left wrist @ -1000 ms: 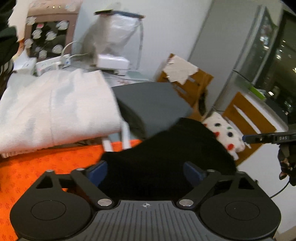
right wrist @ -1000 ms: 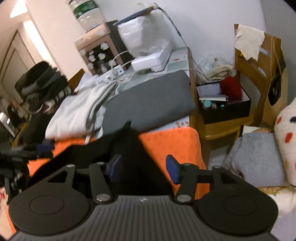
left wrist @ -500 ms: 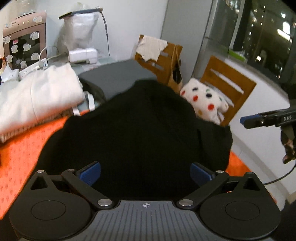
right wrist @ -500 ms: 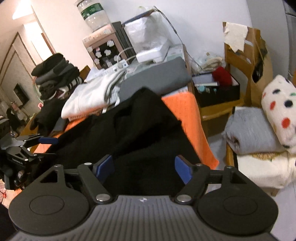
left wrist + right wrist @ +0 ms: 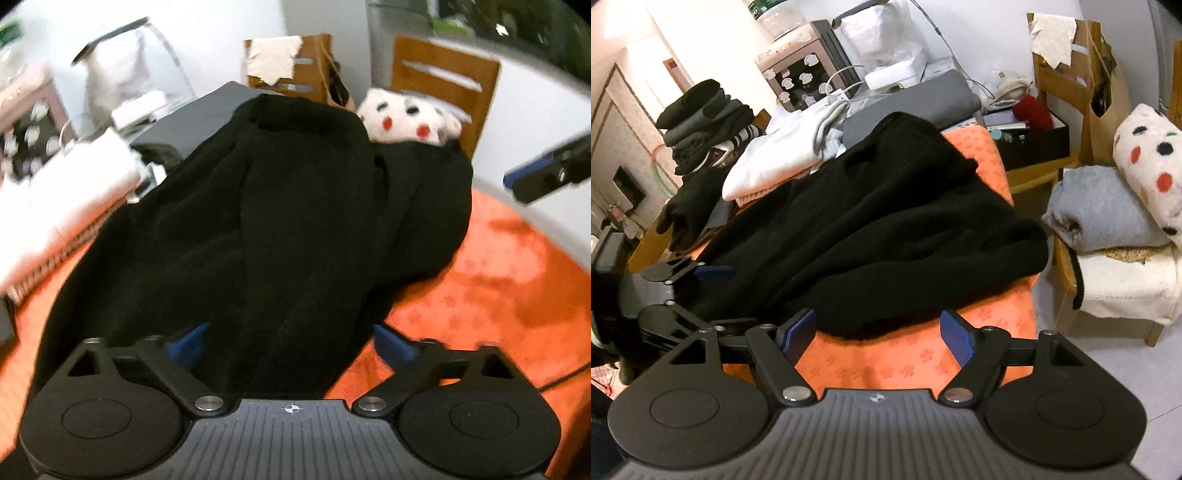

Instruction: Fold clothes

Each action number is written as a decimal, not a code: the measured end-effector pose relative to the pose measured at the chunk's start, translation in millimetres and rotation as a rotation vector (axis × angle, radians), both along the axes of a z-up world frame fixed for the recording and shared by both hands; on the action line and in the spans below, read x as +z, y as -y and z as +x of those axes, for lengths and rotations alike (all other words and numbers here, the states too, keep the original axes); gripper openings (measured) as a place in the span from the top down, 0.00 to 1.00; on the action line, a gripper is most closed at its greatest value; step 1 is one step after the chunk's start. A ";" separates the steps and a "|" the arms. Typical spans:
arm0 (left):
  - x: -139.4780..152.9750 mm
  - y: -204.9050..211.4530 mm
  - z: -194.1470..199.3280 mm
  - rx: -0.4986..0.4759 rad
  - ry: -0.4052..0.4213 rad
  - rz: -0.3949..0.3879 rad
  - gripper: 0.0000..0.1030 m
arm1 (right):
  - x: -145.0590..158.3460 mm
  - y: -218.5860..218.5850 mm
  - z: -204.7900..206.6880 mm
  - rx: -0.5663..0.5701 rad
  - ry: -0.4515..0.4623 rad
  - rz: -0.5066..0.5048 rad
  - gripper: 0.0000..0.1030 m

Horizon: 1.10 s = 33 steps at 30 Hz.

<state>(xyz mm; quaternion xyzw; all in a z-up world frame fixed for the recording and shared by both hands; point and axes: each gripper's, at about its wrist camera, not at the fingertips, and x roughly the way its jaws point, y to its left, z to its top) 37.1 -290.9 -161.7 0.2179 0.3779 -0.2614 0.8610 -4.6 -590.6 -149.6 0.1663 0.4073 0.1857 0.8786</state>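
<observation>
A black garment [image 5: 295, 192] lies crumpled and stretched along the orange table cover [image 5: 498, 277]. My left gripper [image 5: 290, 341] hangs over its near end. Its jaws are closing, with the black cloth between them and the pads [image 5: 186, 341] still wide apart. My right gripper [image 5: 877, 336] is open over bare orange cover [image 5: 905, 358], just short of the garment [image 5: 886, 229], with nothing between its fingers. The left gripper's blue pad [image 5: 713, 273] shows at the garment's left edge in the right wrist view. The right gripper's blue pad [image 5: 517, 179] shows at the right edge of the left wrist view.
A folded white garment [image 5: 775, 162] and a folded grey one [image 5: 916, 99] lie at the table's far end. A stack of dark clothes [image 5: 701, 122] stands far left. Right of the table, a wooden chair carries a grey blanket [image 5: 1108, 214] and a spotted one [image 5: 1148, 162].
Both grippers drew back toward the near edge, pulling the black garment out along the orange cover. The right jaws widened and the cloth now lies beyond them. The left jaws widened, then narrowed.
</observation>
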 end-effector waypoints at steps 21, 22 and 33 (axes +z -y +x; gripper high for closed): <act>82.4 -65.2 68.3 0.172 -0.093 -0.348 0.84 | 1.9 -9.5 44.7 -0.153 -0.030 0.458 0.25; 83.3 -66.3 68.0 0.155 -0.104 -0.349 0.84 | -2.6 -11.4 50.1 -0.167 -0.058 0.518 0.25; 100.9 -77.7 64.6 0.051 -0.133 -0.382 0.90 | -64.4 -26.1 71.0 -0.618 -0.285 0.789 0.94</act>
